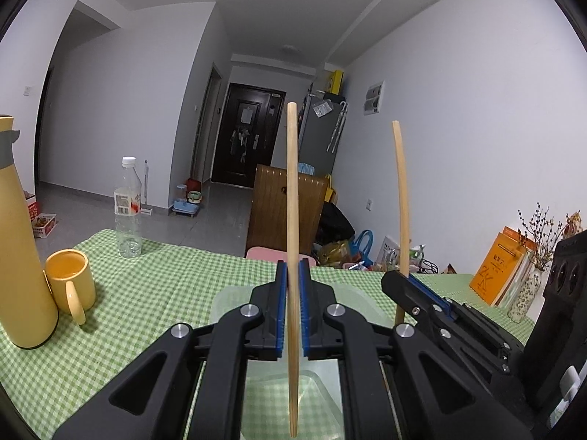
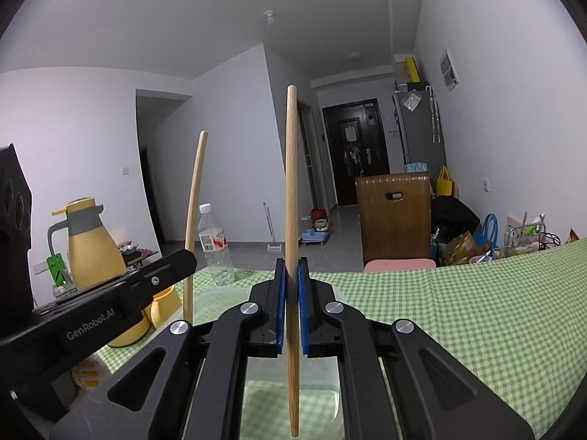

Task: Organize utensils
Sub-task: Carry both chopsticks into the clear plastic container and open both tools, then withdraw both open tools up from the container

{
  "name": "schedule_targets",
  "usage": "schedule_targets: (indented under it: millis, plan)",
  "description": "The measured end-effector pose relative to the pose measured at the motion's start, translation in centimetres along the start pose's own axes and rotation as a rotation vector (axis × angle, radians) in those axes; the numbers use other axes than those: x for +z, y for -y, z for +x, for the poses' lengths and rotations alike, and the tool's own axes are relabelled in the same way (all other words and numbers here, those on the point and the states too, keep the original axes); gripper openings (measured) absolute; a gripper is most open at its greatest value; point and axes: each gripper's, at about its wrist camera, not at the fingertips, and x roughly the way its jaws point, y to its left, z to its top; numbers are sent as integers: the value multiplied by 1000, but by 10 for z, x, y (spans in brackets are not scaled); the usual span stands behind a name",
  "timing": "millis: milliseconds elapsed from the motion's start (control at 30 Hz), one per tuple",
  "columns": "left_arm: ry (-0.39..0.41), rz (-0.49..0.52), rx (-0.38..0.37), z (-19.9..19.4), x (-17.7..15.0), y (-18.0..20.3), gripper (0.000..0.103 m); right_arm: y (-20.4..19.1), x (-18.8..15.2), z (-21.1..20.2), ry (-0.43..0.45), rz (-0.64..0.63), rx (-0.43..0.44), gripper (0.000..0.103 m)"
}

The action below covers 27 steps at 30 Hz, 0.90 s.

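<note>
Yellow jug (image 1: 22, 242), mug (image 1: 71, 286) — water bottle (image 1: 127, 209) beyond

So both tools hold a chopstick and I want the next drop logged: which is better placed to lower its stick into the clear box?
Roughly even, slightly left. The left tool holds its wooden chopstick upright, tip over the clear plastic container. The right tool holds its own chopstick over it too.
</note>
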Motion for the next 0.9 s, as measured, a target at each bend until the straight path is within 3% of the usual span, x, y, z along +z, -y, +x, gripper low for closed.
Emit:
schedule_targets:
  millis: [133,167,233,300,367,433,500,533,667,900]
  plan:
    - [-6,12,-6,-8,-2,-1,6,7,0,3,-18,-5,-2,8]
    - [-2,17,-4,-12,-2,-1,16,6,0,1,-25,-5,1,12]
    - [8,19,-4,-22,-2,-3,35,7,0,-4,-38,10,2,48]
    - [16,13,-4,-35,-2,-7,40,9,-1,-16,-19,19,-20,55]
    - [15,3,-6,-48,-1,-9,60,11,0,-29,-6,35,-33,61]
    - [26,-7,5,-66,-1,-14,80,13,1,-41,3,50,-55,87]
    - [46,-14,13,-82,-2,-19,91,15,0,-55,12,59,-87,95]
    - [55,-19,16,-90,-2,-21,96,14,0,-60,13,59,-108,95]
    - [53,-47,34,-112,-6,-34,96,9,-6,-79,14,41,-197,95]
    - [24,-46,73,-135,-17,-40,96,-1,-15,-97,15,72,-213,95]
